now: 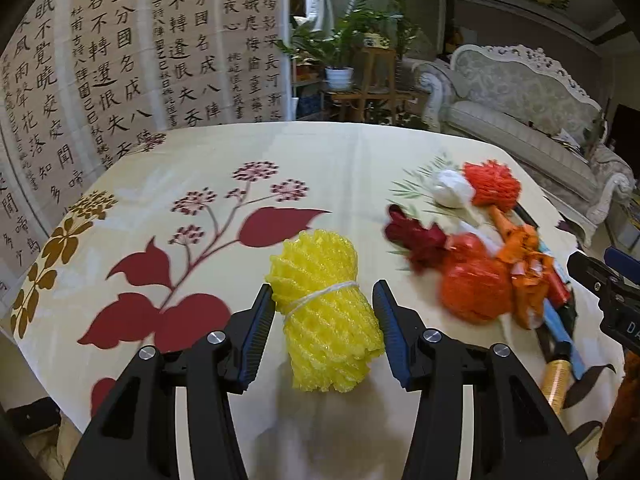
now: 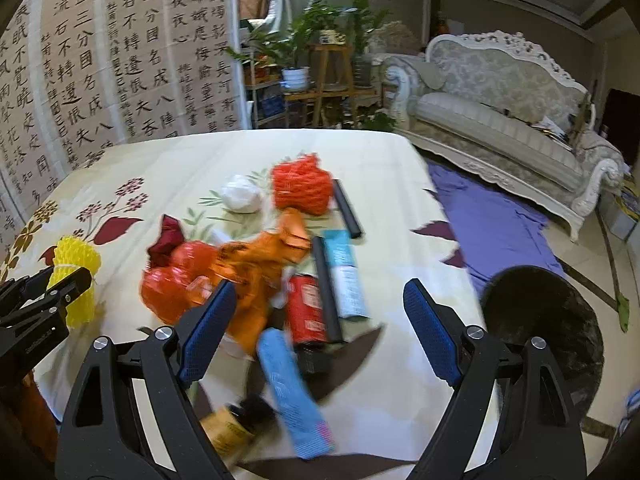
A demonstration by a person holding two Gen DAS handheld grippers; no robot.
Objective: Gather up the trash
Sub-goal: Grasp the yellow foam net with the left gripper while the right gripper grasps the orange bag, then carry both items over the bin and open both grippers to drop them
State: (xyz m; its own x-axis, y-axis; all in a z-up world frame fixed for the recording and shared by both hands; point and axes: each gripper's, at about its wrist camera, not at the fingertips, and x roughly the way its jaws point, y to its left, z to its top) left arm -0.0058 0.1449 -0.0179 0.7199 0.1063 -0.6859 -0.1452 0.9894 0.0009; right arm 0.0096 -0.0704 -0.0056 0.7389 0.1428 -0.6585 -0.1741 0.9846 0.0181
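Observation:
A yellow foam net roll tied with white string lies on the flowered tablecloth. My left gripper has a pad pressed on each side of the roll. To its right lies a heap of trash: an orange foam net, a white paper ball, an orange plastic bag, a red can, two black tubes and a blue wrapper. My right gripper hangs open above the near end of the heap, touching nothing.
A brown bottle lies at the table's near edge. A dark round object stands off the right side of the table. Purple cloth covers the floor before a sofa. A calligraphy screen and plants stand behind.

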